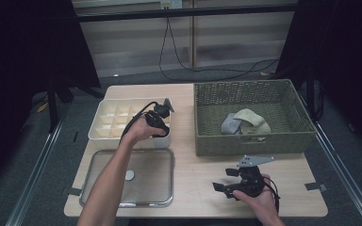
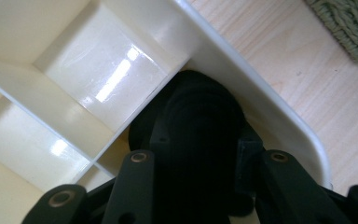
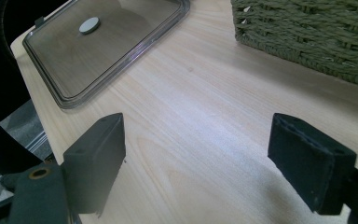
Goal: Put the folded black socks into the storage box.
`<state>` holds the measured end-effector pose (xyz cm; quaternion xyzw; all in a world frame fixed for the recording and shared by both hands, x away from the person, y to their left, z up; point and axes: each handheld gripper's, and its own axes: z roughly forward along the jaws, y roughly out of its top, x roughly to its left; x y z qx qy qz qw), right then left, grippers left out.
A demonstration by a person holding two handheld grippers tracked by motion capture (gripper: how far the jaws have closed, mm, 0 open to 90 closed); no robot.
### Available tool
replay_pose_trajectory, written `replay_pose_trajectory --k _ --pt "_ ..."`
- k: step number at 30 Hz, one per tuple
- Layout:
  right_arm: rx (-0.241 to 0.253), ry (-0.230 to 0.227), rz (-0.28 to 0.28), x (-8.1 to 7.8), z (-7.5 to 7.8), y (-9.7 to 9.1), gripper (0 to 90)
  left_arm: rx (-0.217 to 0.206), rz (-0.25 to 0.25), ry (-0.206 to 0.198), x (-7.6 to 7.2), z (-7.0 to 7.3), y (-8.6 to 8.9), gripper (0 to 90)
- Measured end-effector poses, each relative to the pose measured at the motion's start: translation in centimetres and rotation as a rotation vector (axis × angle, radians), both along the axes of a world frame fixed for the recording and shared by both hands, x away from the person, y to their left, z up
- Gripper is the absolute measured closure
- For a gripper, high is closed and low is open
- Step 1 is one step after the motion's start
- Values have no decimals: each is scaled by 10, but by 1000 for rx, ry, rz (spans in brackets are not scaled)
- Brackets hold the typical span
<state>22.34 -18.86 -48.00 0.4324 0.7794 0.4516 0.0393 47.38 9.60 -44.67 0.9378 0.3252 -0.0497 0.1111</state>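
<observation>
Holding a dark rolled item [image 2: 193, 121], apparently a black sock, the left gripper [image 1: 159, 114] is tipped down into the cream divided organiser box [image 1: 104, 123] at roughly 10 o'clock on the table [image 1: 198, 181]. In the left gripper view the jaws stand either side of the dark roll and look pressed on it, so I read this as a grip on the item, with the roll low in the corner compartment against the box's outer wall. Whether it already touches the compartment floor I cannot tell

Key relation: the roll lies straight ahead of the left gripper, along its own jaw line, long axis running away from the camera into the cell. Judgement: the coming move is a release and a withdrawal straight back out; any sideways drift would drag the roll against a divider

Right gripper [image 1: 233, 184] sits at about 5 o'clock, above bare table, jaws wide apart with nothing between them, per the right gripper view. Clear lid [image 1: 99, 188] with its round grey knob lies flat at 7 o'clock, just in front of the organiser box

Woven basket [image 1: 207, 127] at 1 o'clock contains more socks [image 1: 245, 123], grey and beige, bunched near its middle. Right hand is the nearer 1 to the basket; left hand is the nearer 1 to the organiser box
</observation>
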Motion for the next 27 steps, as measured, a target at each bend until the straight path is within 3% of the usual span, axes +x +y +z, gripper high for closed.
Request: replay_pose_trajectory --k 15,22,27 --pt "3 0 -2 0 1 -3 187 -17 10 23 2 0 3 666" --pt "7 2 -15 0 1 -5 185 -65 13 11 1 5 12 582" --pt "10 7 -22 1 0 -6 183 -144 14 11 0 9 24 494"
